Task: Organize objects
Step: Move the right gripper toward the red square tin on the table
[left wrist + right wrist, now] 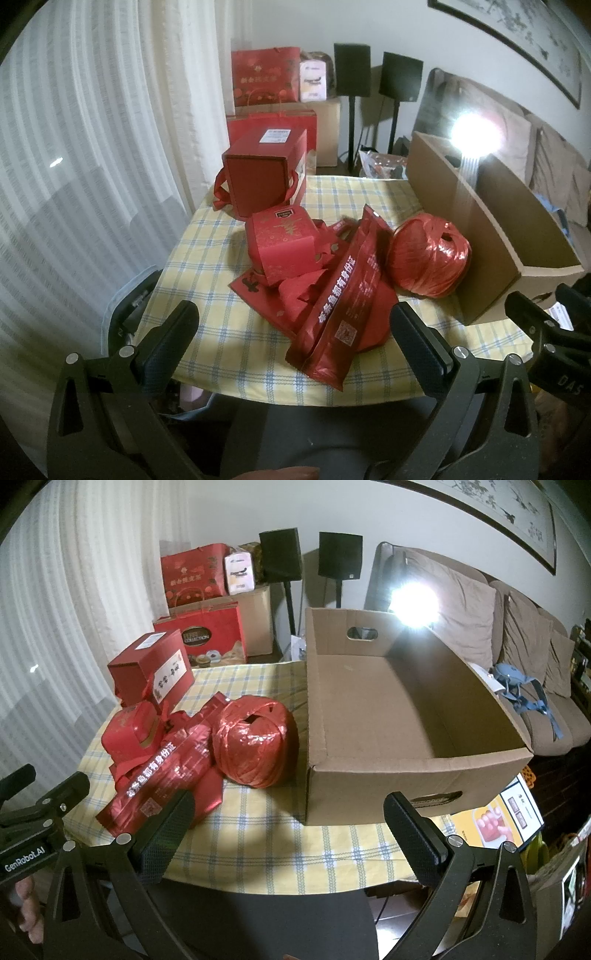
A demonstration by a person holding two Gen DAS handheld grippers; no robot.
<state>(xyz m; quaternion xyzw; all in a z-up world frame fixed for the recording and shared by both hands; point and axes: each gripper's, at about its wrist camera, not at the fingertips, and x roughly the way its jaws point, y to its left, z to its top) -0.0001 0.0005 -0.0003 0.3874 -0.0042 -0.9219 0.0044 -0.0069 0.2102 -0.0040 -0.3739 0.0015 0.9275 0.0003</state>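
Observation:
A pile of red things lies on the checked tablecloth (pixel 207 258): a ball of red twine (pixel 430 254) (pixel 255 742), a long red foil pouch with white lettering (pixel 340 302) (pixel 162 775), a small red gift box (pixel 282 247) (pixel 129 731) and a large red box with ribbon handles (pixel 264 173) (pixel 151 668) behind them. An open brown cardboard box (pixel 402 716) (pixel 491 221) stands empty to the right of the pile. My left gripper (pixel 295 332) hangs open over the near table edge, in front of the pouch. My right gripper (pixel 288 823) is open in front of the carton's near left corner.
Red gift bags (pixel 199 627) and a cardboard carton (pixel 258 616) are stacked beyond the table by the white curtain (pixel 92 166). Two black speakers on stands (pixel 314 557) and a brown sofa (pixel 517 638) line the back wall. A bright lamp (pixel 413 602) glares behind the carton.

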